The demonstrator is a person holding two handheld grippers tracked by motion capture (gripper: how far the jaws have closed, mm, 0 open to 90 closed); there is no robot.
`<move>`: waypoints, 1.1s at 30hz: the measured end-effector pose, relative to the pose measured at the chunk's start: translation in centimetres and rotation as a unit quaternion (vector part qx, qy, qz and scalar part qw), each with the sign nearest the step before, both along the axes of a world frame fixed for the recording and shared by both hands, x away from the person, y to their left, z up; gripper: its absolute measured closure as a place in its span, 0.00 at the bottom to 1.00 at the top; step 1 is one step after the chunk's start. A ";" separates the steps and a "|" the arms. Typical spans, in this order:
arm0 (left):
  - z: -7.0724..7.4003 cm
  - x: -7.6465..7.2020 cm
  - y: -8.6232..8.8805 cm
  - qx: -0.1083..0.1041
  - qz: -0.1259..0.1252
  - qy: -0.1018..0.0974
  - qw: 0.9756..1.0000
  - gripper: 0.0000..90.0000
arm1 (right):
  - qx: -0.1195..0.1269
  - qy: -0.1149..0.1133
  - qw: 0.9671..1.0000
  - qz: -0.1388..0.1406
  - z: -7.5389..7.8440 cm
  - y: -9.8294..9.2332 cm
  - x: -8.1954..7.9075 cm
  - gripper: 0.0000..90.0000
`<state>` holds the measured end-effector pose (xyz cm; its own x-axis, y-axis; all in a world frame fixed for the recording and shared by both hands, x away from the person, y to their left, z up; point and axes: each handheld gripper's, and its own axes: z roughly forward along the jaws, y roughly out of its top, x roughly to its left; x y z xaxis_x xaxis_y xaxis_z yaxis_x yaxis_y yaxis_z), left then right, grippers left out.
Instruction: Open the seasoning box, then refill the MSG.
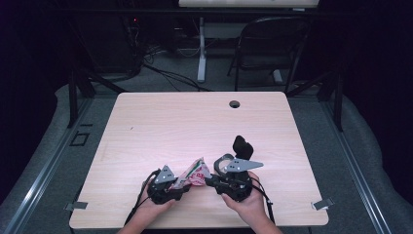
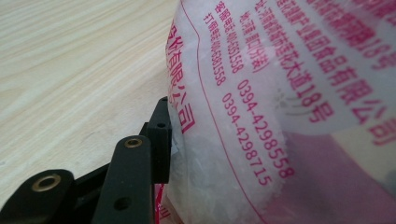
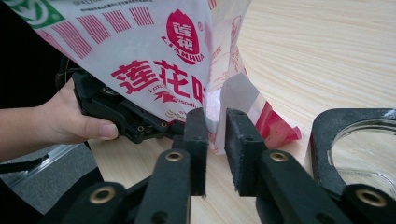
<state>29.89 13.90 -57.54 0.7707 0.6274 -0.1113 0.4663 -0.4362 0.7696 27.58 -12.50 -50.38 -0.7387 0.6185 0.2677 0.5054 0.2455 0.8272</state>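
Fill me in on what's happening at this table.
A person holds a two-jaw gripper in each hand and works a white plastic bag with red print near the table's front edge. The left gripper presses a pad against the bag's side. The right gripper has the bag's edge between its pads, with a slight gap showing. A black-framed glass thing lies beside it.

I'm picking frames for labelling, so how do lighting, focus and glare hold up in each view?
High view: the table is evenly lit, its surroundings dark, and the bag small and soft. Left gripper view: the bag sits so close that its upper print blurs; the phone numbers read sharply. Right gripper view: the jaws and the red logo are sharp, the far tabletop is bright and slightly washed out.
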 end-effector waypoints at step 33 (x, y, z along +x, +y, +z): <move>1.9 0.5 1.1 0.012 0.057 -0.050 0.997 0.64 | 0.031 -0.021 0.999 -0.028 1.3 -2.1 0.2 0.77</move>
